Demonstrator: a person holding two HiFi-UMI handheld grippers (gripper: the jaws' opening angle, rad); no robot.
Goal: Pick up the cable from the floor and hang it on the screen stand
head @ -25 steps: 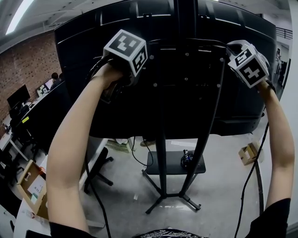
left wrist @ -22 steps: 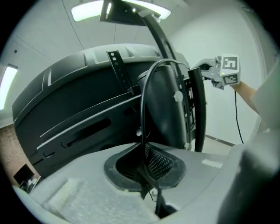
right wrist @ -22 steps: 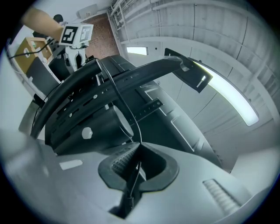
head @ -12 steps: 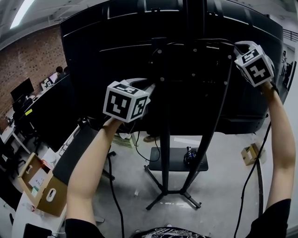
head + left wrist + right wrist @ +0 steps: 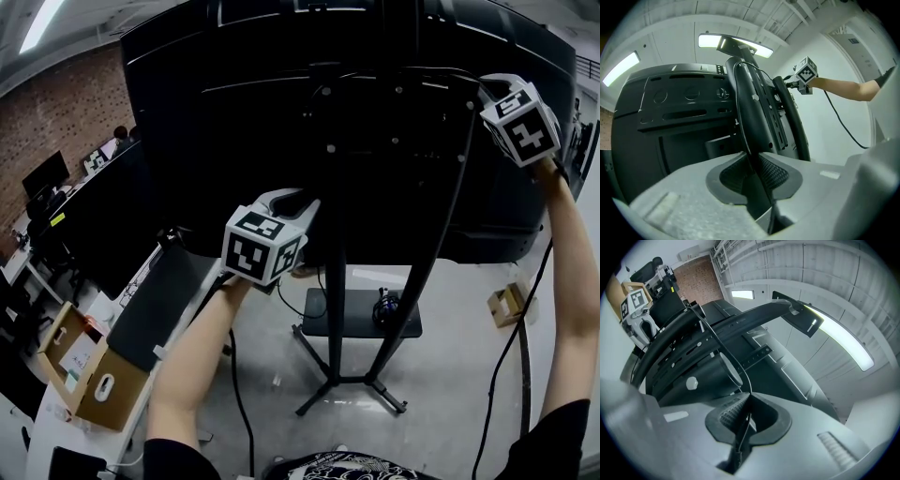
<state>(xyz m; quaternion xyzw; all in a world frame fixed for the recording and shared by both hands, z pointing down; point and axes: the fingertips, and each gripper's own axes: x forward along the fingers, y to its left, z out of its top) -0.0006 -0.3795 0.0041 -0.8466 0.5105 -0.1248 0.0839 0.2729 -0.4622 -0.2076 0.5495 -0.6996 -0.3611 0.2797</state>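
While your left gripper (image 5: 298,201) is hanging low on the left side of the screen stand (image 5: 336,281), just beside its middle post and well below its top bracket, its jaws are opening and are pinching nothing. Only the post of the stand is showing through the gap between them, further off.

From these open fingers the cable (image 5: 723,348) is lying up and to the right, well apart from them. It is running along the top of the stand, with its long axis going almost level across the bracket toward the stand's upper right corner. From the left gripper view it is looking thin, and it is following the back of the stand.

At that upper right corner of the stand your right gripper (image 5: 487,89) is the nearer one by far. Its jaws are pressed together on the cable, and the thin line is coming out from between the pads and is curving away over the bracket.

I am judging that the hanging is almost done. The coming move is depending on the right hand alone: whether the cable is sitting over the bracket firmly enough to stay when you are letting go.
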